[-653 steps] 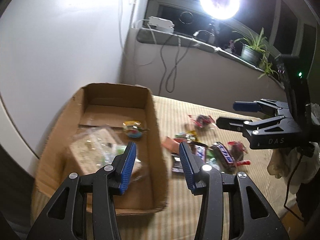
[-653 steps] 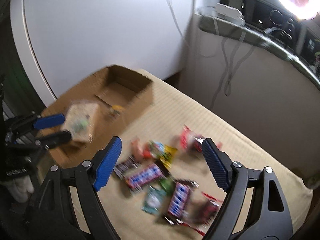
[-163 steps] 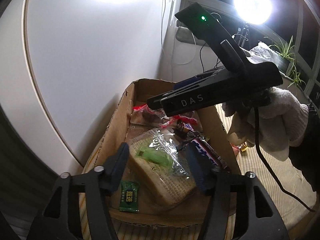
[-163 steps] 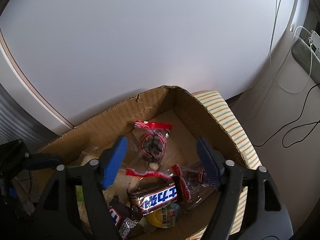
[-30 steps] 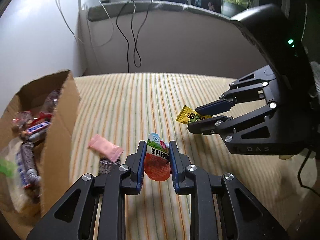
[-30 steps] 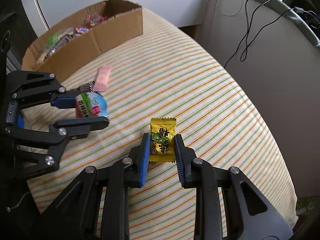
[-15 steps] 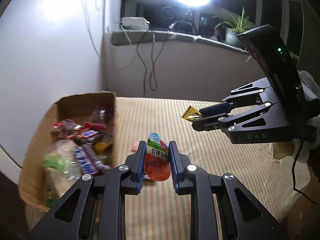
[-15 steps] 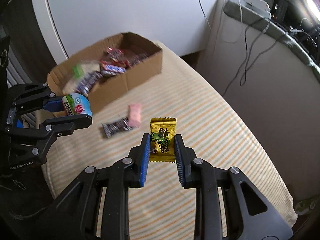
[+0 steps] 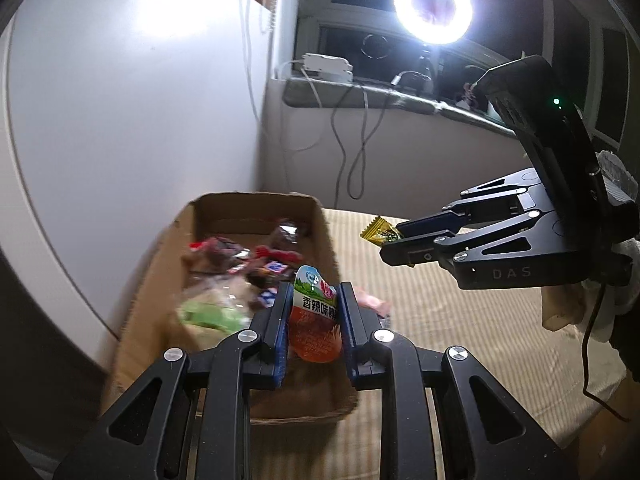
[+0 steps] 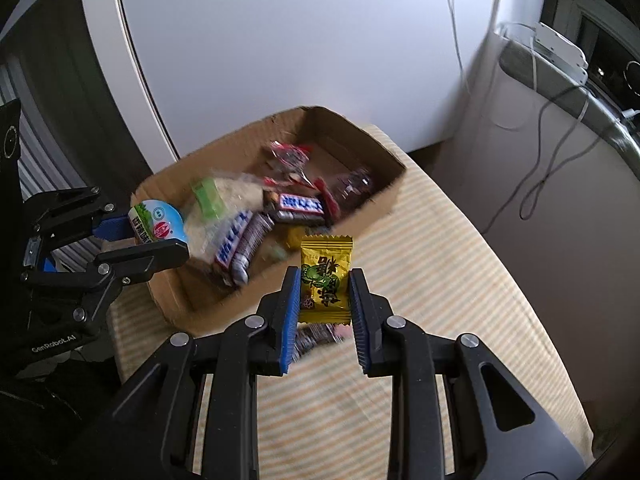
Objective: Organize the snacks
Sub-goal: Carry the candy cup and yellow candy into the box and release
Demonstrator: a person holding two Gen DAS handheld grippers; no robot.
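My left gripper [image 9: 314, 308] is shut on a small orange jelly cup [image 9: 315, 328] with a blue-and-white lid and holds it above the near end of the cardboard box [image 9: 326, 236]. It also shows in the right wrist view [image 10: 158, 226]. My right gripper [image 10: 325, 284] is shut on a yellow candy wrapper [image 10: 325, 276] and holds it above the striped cloth beside the box's right wall [image 10: 372, 208]. The box holds several chocolate bars [image 10: 300, 206], red-wrapped snacks and a clear bag with a green label [image 10: 208, 196].
A pink wrapper [image 9: 370, 302] and a dark wrapper [image 10: 316, 336] lie on the striped cloth [image 10: 440, 280] beside the box. A white round panel [image 10: 280, 40] stands behind the box. Cables [image 9: 356, 148] hang from the window sill, where a ring light [image 9: 432, 0] shines.
Both grippers have moved towards the box with their snacks still held. The box now looks closer and larger in both views.
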